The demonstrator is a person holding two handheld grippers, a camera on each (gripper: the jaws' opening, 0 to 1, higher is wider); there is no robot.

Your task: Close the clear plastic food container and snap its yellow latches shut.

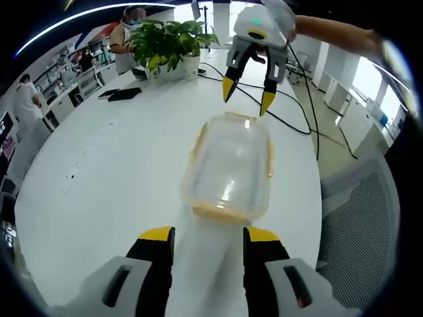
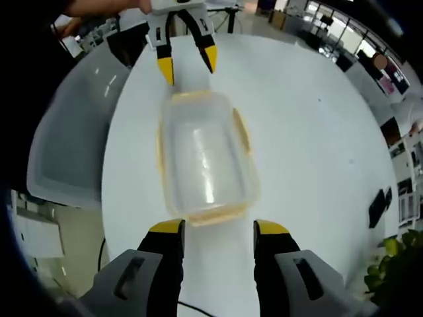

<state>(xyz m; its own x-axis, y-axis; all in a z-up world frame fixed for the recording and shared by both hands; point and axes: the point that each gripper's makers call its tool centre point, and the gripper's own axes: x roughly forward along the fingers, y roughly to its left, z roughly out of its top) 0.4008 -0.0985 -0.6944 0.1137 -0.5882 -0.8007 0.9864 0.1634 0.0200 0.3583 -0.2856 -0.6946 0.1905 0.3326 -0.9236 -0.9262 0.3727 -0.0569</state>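
The clear plastic food container [image 1: 230, 168] sat on the white round worktop [image 1: 119, 172], lid on top, lying between the two grippers, which faced each other across it. Its yellow latches [image 1: 270, 158] ran along the long sides and the short ends; whether they were snapped down I could not tell.

In the left gripper view, the left gripper [image 1: 207, 239] rose from the bottom with its yellow-tipped jaws spread, just short of the container's near end and not touching it. Across the container the right gripper [image 1: 247, 94] hung above the far end, jaws apart and pointing down, held by a hand at the top. Cables [image 1: 291, 122] trailed over the worktop behind it. Further back stood a potted plant [image 1: 170, 41], and beside it a dark flat object [image 1: 124, 94] lay on the worktop. A person [image 1: 125, 36] stood behind the plant. A grey mesh chair [image 1: 360, 218] stood off the worktop's edge.

In the right gripper view, the right gripper [image 2: 218, 231] had its jaws spread just clear of the container's [image 2: 205, 158] nearer short end, holding nothing. The left gripper [image 2: 188, 63] sat at the opposite end, jaws apart, tips near the lid's rim. The chair [image 2: 73, 132] stood beside the worktop [image 2: 317, 152], and green leaves [image 2: 396, 267] showed at the lower edge.
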